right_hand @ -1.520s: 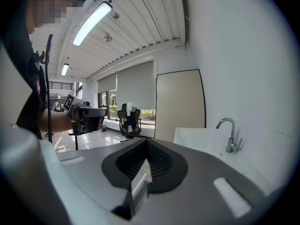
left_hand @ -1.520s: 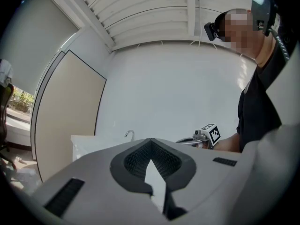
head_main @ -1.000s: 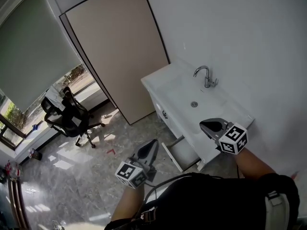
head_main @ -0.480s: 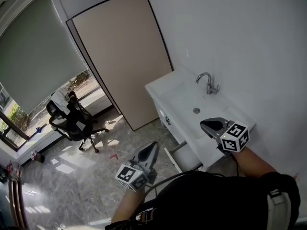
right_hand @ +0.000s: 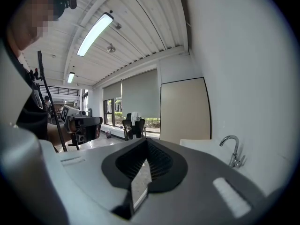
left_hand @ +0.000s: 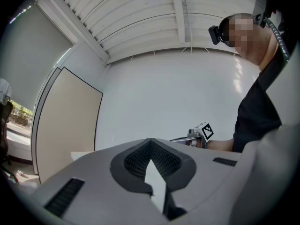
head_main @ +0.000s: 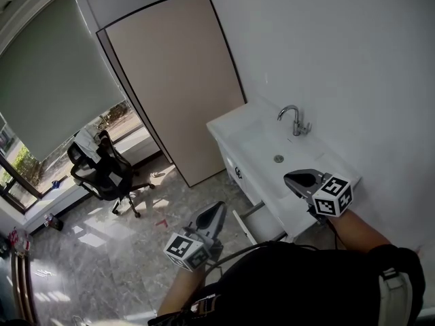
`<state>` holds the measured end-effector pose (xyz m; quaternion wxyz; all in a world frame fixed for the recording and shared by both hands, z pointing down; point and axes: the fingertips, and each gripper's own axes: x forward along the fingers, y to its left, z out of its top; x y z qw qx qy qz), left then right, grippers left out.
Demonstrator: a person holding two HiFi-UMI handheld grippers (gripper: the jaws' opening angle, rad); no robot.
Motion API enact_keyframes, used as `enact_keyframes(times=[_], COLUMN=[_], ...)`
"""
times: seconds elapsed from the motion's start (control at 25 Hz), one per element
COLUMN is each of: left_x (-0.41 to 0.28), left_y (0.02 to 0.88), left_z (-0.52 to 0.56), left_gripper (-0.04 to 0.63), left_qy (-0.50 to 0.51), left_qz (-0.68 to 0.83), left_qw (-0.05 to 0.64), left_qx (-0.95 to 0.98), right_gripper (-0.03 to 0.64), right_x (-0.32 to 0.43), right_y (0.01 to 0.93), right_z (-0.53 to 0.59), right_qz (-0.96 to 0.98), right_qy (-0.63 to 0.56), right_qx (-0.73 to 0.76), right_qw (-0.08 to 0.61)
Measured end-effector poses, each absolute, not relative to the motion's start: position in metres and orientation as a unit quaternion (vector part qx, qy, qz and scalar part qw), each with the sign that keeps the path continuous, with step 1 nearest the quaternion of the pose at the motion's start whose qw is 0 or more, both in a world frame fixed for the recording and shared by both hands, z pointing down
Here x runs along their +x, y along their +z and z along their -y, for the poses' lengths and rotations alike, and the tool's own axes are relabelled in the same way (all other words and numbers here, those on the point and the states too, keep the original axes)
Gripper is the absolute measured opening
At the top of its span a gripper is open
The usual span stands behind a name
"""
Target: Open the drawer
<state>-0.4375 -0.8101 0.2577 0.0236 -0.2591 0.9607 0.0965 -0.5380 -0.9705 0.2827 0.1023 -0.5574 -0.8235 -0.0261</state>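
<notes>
the white drawer [head_main: 242, 227] sits low in the front of the white basin counter [head_main: 234, 129], at its near end. in the head view it lies between my two tools and seems to stand already pulled out part of the way. i judge it a light, stiff box on runners that should slide with a steady pull. its front looks smooth and slippery, so i would hook the top edge of the front panel, or a handle if it has one; i cannot see one.

the left tongs [head_main: 217, 208] are closed on nothing, level, out over the grey marble floor [head_main: 102, 250]. the right tongs [head_main: 291, 176] are also closed and empty, over the near edge of the counter.

a chrome tap [head_main: 293, 119] stands at the far side, a beige door panel [head_main: 177, 87] beyond the counter, and a black office chair [head_main: 102, 172] far left. nothing blocks the drawer but my own body.
</notes>
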Motion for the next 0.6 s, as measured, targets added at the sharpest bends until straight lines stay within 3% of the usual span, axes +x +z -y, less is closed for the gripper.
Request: enact_keyframes(times=[0.6], left_x=[-0.424], left_y=[0.262], left_z=[0.812], left_gripper=[-0.003], left_qy=[0.107], left_qz=[-0.961], left_qw=[0.024], left_qx=[-0.253], right_gripper=[-0.004], right_x=[-0.528], right_y=[0.288], right_z=[0.979], right_qz=[0.827], right_qy=[-0.03], right_qx=[-0.552], right_qw=[0.101])
